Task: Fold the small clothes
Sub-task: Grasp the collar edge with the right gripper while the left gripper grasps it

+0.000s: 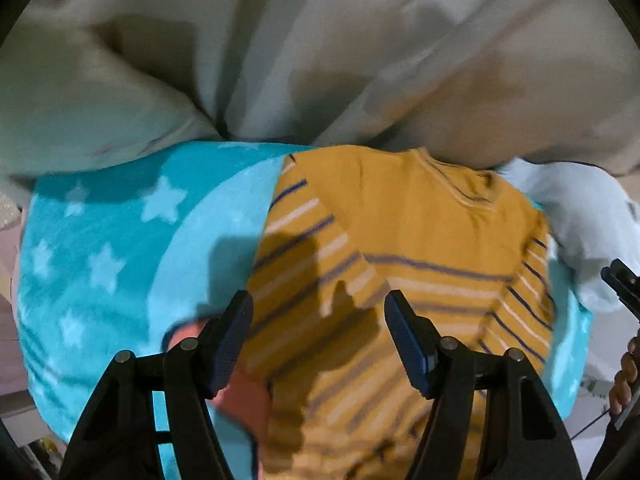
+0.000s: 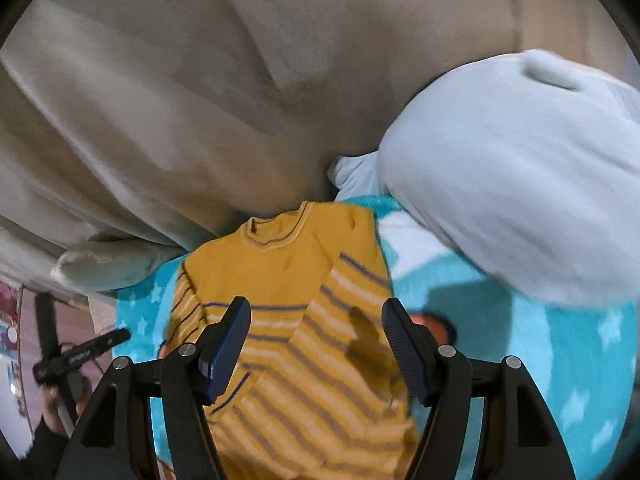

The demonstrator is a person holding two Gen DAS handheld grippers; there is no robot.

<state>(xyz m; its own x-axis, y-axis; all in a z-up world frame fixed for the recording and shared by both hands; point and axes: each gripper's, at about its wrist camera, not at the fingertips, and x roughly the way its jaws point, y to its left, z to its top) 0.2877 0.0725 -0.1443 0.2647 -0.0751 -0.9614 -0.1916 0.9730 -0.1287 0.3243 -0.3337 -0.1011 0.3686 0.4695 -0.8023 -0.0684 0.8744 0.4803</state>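
Observation:
A small mustard-yellow sweater [image 1: 404, 232] with blue and white stripes lies flat on a turquoise star-patterned blanket [image 1: 100, 248], both sleeves folded in over its body. Its collar points away from me. My left gripper [image 1: 319, 304] hangs open above the sweater's left part, nothing between its fingers. The same sweater [image 2: 288, 276] fills the middle of the right wrist view, where my right gripper [image 2: 316, 308] is open above its folded right sleeve, holding nothing. The pictures are blurred by motion.
Beige sofa cushions [image 1: 320, 48] rise behind the blanket. A large pale blue pillow [image 2: 516, 184] lies at the right, partly on the blanket [image 2: 540, 336]. A white cushion [image 2: 104, 268] sits at the left. The left gripper and hand [image 2: 68, 360] show at the lower left edge.

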